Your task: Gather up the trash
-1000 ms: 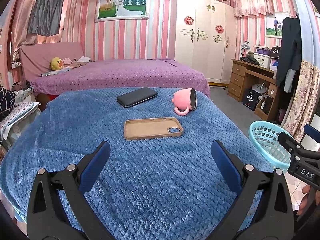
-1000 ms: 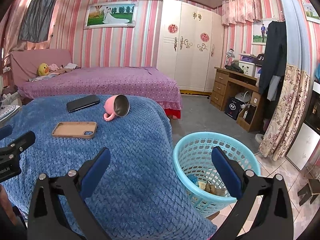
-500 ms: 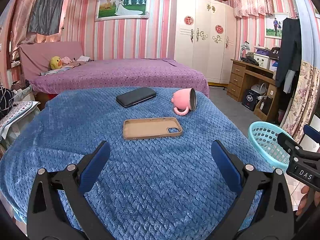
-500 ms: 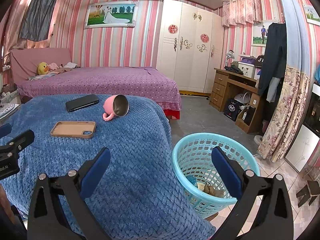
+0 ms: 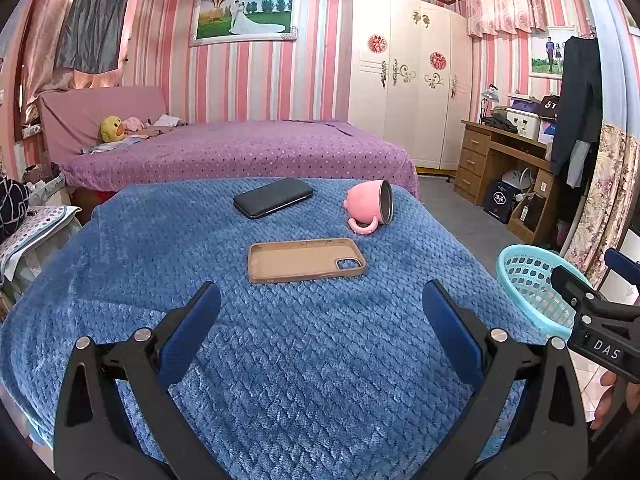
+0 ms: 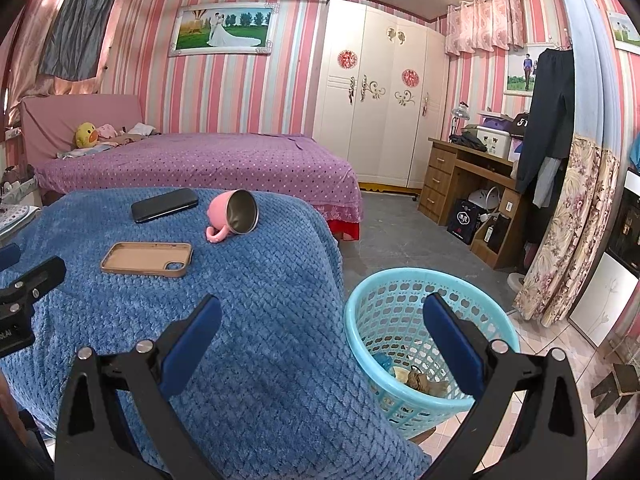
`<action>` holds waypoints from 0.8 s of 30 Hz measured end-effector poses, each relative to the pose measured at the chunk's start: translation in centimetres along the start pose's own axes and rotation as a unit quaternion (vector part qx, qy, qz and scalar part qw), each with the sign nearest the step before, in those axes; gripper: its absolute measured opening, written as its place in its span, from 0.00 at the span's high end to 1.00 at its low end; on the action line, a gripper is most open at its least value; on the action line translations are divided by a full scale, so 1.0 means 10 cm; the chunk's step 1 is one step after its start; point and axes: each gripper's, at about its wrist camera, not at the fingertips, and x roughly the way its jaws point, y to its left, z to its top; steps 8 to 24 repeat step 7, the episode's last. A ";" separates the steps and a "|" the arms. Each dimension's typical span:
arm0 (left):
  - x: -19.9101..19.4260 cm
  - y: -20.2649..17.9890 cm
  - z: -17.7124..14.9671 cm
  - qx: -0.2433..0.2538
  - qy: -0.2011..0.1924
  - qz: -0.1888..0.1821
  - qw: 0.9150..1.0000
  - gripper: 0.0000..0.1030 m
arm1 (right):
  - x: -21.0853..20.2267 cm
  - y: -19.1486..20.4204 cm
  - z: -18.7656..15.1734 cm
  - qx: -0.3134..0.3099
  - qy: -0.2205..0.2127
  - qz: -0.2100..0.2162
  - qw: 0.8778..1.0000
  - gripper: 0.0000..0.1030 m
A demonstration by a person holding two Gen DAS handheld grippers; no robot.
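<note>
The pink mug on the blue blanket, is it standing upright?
No, the pink mug lies tipped on its side on the blue woven blanket, its metal-lined opening facing sideways and its handle resting on the fabric.

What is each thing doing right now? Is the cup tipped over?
pink cup: tipped on its side, empty
phone case: lying flat, hollow side up, empty
black phone: lying flat
blue basket: upright, some trash inside
left gripper: open, empty
right gripper: open, empty
</note>
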 end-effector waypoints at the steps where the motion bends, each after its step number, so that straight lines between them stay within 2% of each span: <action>1: 0.00 0.00 0.00 0.001 0.000 0.001 1.000 0.05 | 0.00 0.00 0.00 0.000 -0.001 -0.001 1.000 0.04; 24: 0.01 0.00 0.00 0.002 0.003 -0.001 1.000 0.05 | 0.00 -0.04 0.03 0.000 -0.002 -0.001 1.000 0.04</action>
